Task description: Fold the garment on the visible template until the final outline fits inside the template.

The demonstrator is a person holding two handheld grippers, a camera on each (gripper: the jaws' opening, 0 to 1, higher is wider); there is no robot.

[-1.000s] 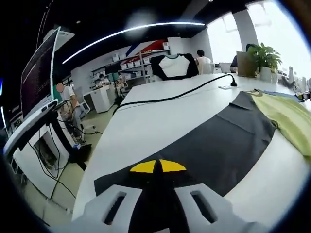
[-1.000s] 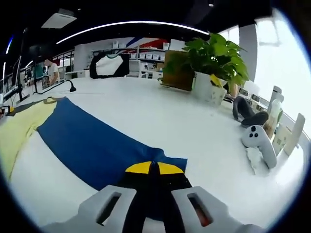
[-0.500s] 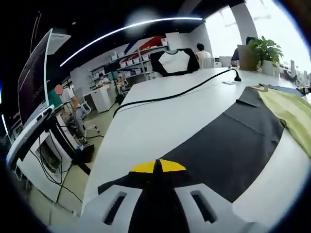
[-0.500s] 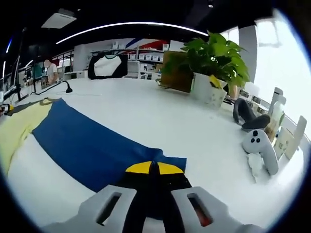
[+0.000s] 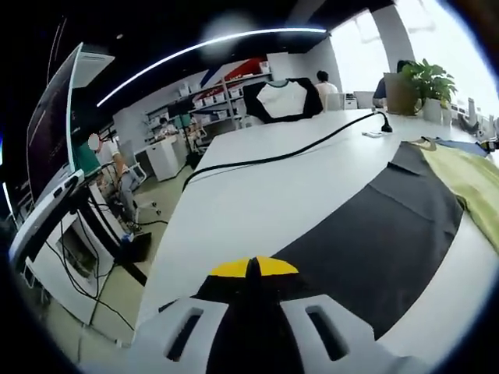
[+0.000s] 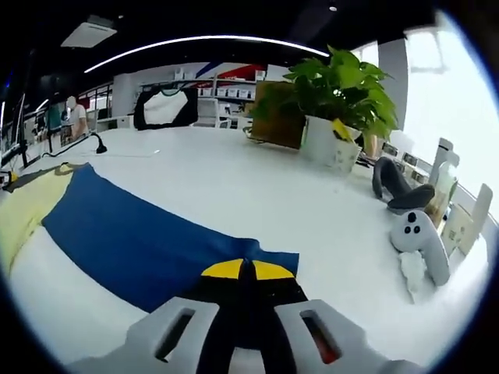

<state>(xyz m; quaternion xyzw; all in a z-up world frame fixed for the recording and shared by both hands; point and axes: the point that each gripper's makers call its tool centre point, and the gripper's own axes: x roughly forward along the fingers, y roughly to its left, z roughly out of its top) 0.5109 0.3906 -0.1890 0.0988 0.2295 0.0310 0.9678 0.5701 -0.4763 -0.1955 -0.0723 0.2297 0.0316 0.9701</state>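
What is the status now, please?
Left claw shut on dark sleeve. Right claw shut on blue sleeve. Fold not done. Nothing blocking.

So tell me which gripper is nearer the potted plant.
Right. The right gripper pinches the blue sleeve, with the plant just across the table. The left gripper grips the dark sleeve, with the plant far off.

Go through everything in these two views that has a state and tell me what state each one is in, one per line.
Left gripper: shut on the black sleeve.
Right gripper: shut on the blue sleeve.
Black sleeve: spread out flat on the white table, end pinched.
Blue sleeve: spread out flat, end pinched.
Yellow body: lying flat, unfolded.
Black cable: lying loose across the table.
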